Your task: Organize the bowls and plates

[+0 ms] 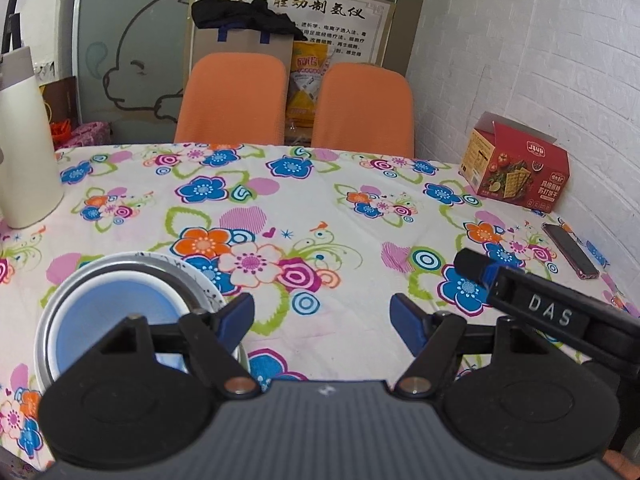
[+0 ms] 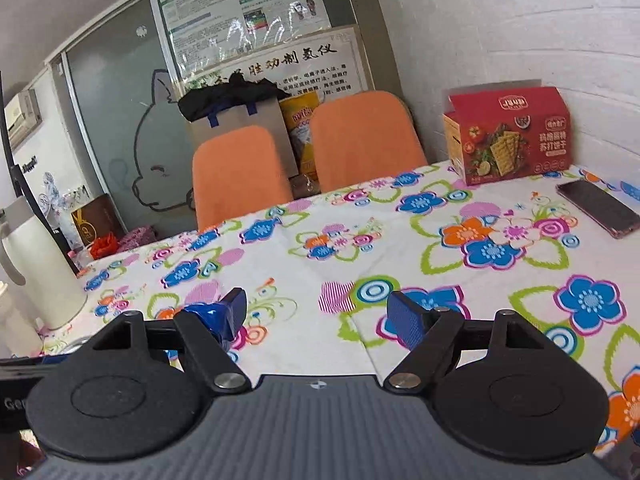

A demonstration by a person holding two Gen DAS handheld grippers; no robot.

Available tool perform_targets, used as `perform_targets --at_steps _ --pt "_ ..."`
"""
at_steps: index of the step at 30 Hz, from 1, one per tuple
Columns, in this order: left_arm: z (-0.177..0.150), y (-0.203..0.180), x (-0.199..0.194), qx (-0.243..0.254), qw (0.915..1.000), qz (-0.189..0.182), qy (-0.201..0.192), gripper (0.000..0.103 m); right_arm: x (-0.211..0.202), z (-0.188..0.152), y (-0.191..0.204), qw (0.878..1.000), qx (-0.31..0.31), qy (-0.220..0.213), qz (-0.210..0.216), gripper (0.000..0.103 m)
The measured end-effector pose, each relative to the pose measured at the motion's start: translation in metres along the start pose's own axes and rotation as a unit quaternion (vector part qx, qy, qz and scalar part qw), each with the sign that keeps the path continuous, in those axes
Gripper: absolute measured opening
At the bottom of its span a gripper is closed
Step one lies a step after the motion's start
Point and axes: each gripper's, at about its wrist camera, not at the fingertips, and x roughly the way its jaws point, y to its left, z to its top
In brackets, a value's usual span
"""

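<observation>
A blue bowl [image 1: 116,316] sits nested in a metal bowl [image 1: 48,328], and both rest on a white patterned plate [image 1: 200,280] at the lower left of the left wrist view. My left gripper [image 1: 322,314] hovers open just right of this stack, its left finger over the plate's rim and nothing between the fingers. The other gripper's finger [image 1: 480,268] reaches in from the right side. In the right wrist view my right gripper [image 2: 318,314] is open above the flowered tablecloth [image 2: 360,240], holding nothing. The stack is hidden in that view.
A cream thermos [image 1: 24,140] stands at the table's left edge. A red cracker box [image 1: 516,168] and a phone [image 1: 570,250] lie by the white brick wall at right. Two orange chair backs [image 1: 232,100] stand behind the far edge.
</observation>
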Motion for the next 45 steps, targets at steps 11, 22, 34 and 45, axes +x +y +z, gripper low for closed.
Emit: perform_targets --at_steps 11,22,34,45 --pt "-0.040 -0.013 -0.004 0.019 0.9996 0.002 0.023 0.073 -0.021 -0.038 -0.015 0.998 -0.010 0.034 -0.054 0.065" --pt "-0.084 0.003 -0.040 0.030 0.9990 0.029 0.014 0.073 -0.039 -0.087 0.000 0.995 -0.047 0.071 -0.046 0.065" --pt "-0.123 0.023 -0.055 0.037 0.9968 0.059 0.038 0.073 -0.064 -0.116 0.029 0.994 -0.083 0.068 -0.016 0.066" --pt "-0.145 0.053 -0.066 0.021 0.9948 0.078 0.063 0.073 -0.064 -0.135 0.034 0.991 -0.073 0.107 0.026 0.066"
